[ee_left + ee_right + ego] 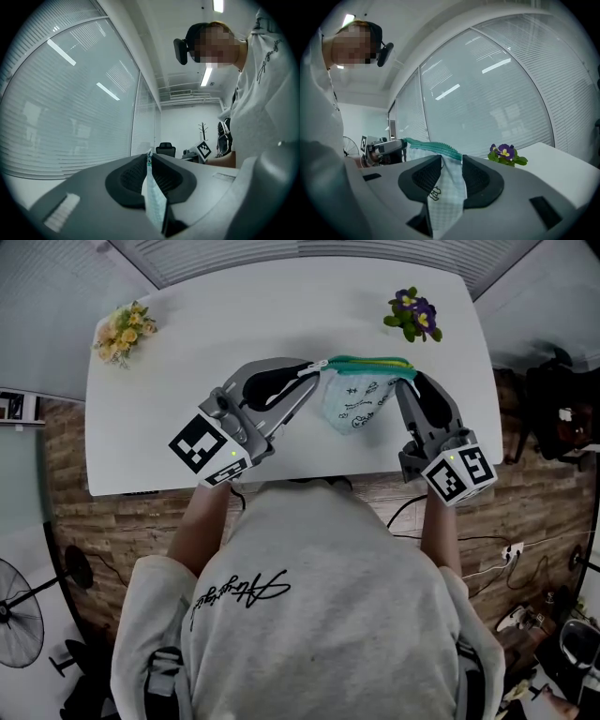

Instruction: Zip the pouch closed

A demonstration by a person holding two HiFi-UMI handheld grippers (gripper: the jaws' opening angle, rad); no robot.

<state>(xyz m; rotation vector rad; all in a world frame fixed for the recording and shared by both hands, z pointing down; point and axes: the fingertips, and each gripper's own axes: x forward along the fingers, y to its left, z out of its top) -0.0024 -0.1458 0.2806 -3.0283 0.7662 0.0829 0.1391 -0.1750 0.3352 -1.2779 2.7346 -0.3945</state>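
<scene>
A pale checked pouch (354,399) with a teal zipper (370,362) hangs above the white table (216,324), stretched between my two grippers. My left gripper (314,371) is at its left end, by the zipper's metal pull. In the left gripper view the left gripper (149,157) is shut on a thin edge of the pouch's cloth (154,201). My right gripper (410,381) is at the pouch's right end. In the right gripper view the right gripper (451,159) has its pads apart, with the pouch's cloth (447,197) lying loosely between them below the zipper (436,147).
A yellow flower bunch (122,331) sits at the table's far left corner and a purple flower pot (414,315) at the far right. A window with blinds runs along the table's far side. A fan (19,615) stands on the wooden floor at the left.
</scene>
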